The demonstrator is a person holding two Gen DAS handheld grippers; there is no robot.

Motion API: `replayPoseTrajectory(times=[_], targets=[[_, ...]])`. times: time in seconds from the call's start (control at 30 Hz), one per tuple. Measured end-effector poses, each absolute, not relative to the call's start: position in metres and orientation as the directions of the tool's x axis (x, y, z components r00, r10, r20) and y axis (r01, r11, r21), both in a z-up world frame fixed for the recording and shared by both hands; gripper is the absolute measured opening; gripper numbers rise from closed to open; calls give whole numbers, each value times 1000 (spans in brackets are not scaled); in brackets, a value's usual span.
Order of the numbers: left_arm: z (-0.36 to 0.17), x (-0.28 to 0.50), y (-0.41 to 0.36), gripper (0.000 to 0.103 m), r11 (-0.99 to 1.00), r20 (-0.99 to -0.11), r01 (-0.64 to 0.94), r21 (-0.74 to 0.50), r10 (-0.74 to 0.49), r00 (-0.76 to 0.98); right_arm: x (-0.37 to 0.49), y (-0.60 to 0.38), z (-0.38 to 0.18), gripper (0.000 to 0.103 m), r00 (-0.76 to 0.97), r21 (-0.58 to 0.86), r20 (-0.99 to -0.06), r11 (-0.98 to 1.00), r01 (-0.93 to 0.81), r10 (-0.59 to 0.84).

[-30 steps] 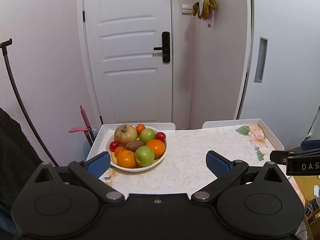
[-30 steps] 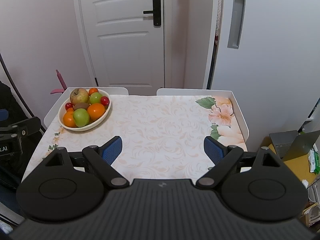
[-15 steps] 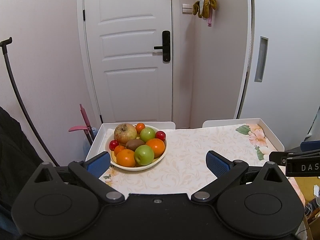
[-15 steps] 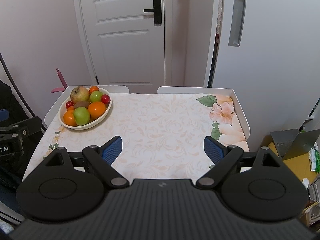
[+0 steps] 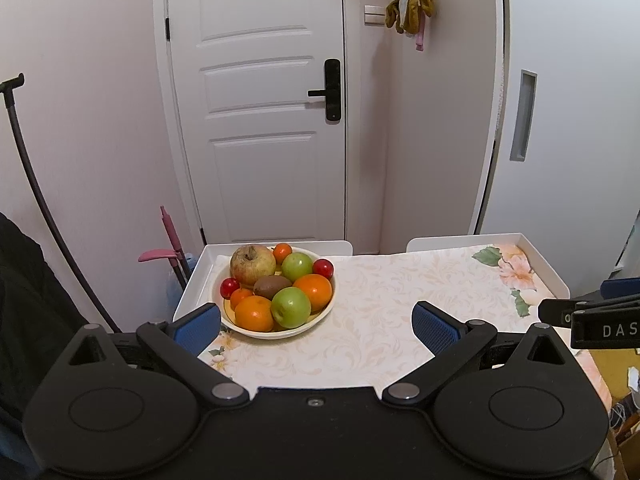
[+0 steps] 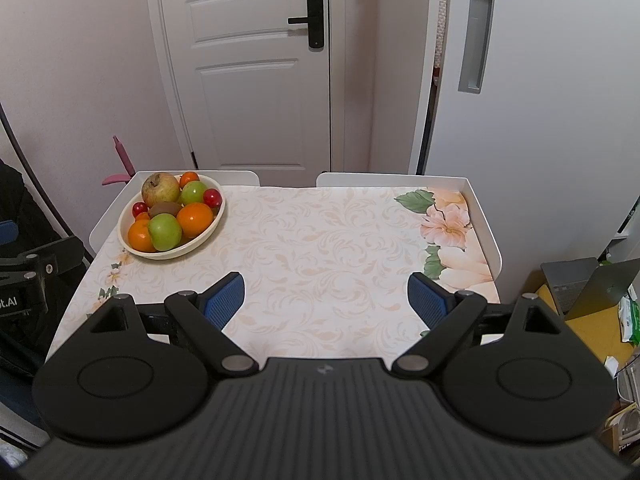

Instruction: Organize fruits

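Only our right view is showing the laptop (image 6: 596,288). The oval fruit bowl (image 6: 200,236) (long axis slanting toward the door) is sitting on the surface (image 6: 328,248). Our left claw (image 5: 316,322) and right claw (image 6: 325,300) are both gaping wide, holding nothing.

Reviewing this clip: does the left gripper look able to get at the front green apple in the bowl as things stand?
Probably yes. The left gripper is empty, its jaws wide apart, and the front green apple lies uncovered at the near side of the bowl, just ahead. Only bare tablecloth lies between; neighbouring oranges crowd it.
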State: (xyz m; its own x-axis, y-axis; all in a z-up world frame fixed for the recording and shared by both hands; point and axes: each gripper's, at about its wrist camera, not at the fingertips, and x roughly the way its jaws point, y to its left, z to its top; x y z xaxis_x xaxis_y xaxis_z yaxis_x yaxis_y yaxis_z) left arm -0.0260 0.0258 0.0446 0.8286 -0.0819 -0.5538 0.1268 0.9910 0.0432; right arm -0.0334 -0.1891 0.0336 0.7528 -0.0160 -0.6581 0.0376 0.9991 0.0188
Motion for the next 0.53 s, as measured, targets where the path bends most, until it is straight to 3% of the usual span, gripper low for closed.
replayPoseTrajectory(times=[0.53], targets=[[46, -22, 35, 103, 992, -544, 122, 4, -101, 833, -29, -186, 35, 103, 749, 20, -662, 999, 42, -18]])
